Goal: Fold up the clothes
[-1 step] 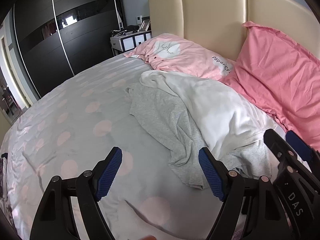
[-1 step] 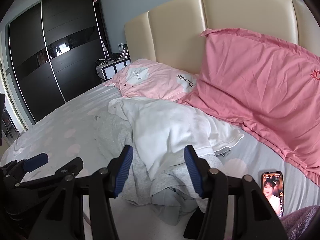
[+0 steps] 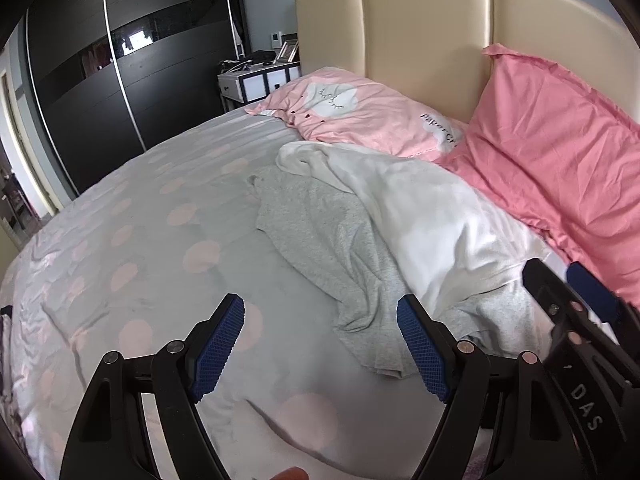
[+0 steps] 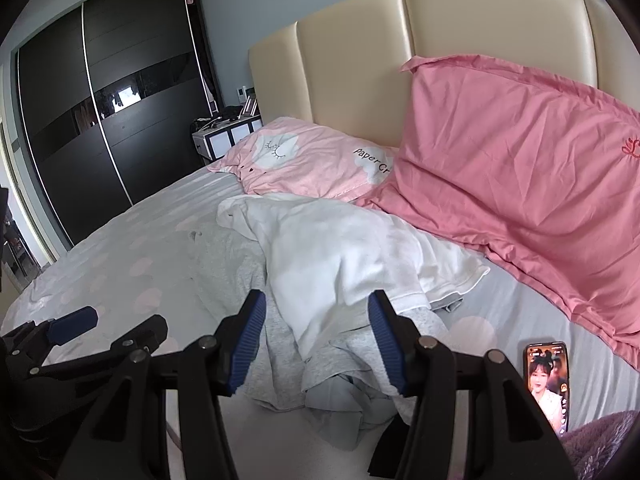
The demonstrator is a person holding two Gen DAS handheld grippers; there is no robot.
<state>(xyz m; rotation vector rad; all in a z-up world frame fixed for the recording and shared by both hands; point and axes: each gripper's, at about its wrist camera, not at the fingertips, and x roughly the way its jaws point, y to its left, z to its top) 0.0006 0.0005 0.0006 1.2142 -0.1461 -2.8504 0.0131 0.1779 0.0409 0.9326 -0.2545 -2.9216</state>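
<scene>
Your left gripper (image 3: 320,344) and right gripper (image 4: 316,340) both hover spread wide, holding nothing. A white top (image 4: 340,256) lies over the grey top (image 3: 320,232) on the bed (image 3: 140,220).

A lit phone (image 4: 547,386) lies near pink pillows (image 4: 520,196).

Grey garment (image 3: 328,240) partly buried under white garment (image 3: 420,216); its shape can't be made out. A third pale blue piece (image 4: 344,400) pokes out below the white garment, mostly covered. Phone (image 4: 548,384) near the white garment: lower corner cut by the right gripper's frame. Purple fuzzy fabric (image 4: 600,440) beyond the phone cropped by lens edge. Nightstand (image 3: 260,80) clutter too small to identify.
</scene>
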